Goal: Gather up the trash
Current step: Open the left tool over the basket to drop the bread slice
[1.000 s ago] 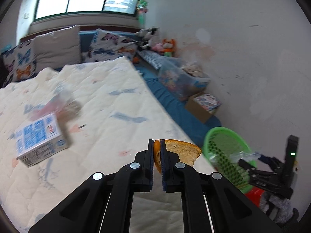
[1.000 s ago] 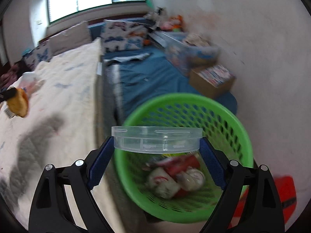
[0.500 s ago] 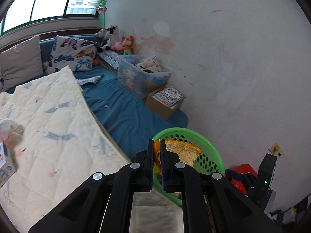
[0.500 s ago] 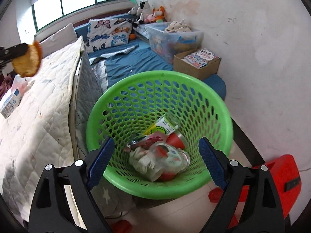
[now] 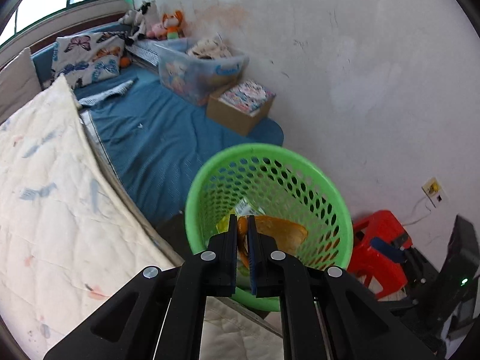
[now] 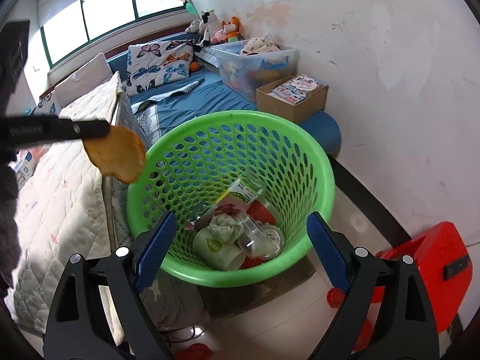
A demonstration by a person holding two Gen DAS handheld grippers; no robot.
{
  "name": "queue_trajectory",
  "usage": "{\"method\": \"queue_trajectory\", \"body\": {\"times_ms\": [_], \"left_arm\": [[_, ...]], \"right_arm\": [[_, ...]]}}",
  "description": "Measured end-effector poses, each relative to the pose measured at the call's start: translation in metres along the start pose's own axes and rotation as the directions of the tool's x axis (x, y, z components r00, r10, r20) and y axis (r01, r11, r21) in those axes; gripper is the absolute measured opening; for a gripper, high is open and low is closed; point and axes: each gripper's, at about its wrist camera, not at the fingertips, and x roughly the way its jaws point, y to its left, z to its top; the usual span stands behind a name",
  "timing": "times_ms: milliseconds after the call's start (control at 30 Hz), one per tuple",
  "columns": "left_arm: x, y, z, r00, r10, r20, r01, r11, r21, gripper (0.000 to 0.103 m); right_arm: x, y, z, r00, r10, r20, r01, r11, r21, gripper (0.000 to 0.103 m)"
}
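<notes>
While pinched edgewise between the left gripper's jaws, orange peel overhangs the basket.

scuffed white wall, bed, bright window, perhaps tiled floor

The basket stands on the floor between the bed on its left and the wall on its right. Cups and wrappers lie in its bottom. Behind it sits a box, behind that a bin. A stool stands right of the basket.
</notes>
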Motion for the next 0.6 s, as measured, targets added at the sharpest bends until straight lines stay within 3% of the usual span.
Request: {"method": "queue_trajectory", "body": {"times_ms": [233, 367, 600], "left_arm": [[0.007, -0.008, -0.006, 0.999, -0.037, -0.02, 0.037, 0.999, 0.013, 0.007], [0.003, -0.008, -0.01, 0.998, -0.057, -0.016, 0.057, 0.998, 0.008, 0.015], [-0.014, 0.004, -0.016, 0.998, -0.069, 0.004, 0.069, 0.998, -0.005, 0.021]], "right_arm": [[-0.003, -0.007, 0.0, 1.0, -0.008, 0.003, 0.008, 1.0, 0.019, 0.088], [-0.005, -0.005, 0.002, 1.0, -0.007, 0.009, 0.007, 1.0, 0.019, 0.088], [-0.01, 0.006, 0.007, 1.0, 0.003, 0.023, -0.003, 1.0, -0.006, 0.088]]}}
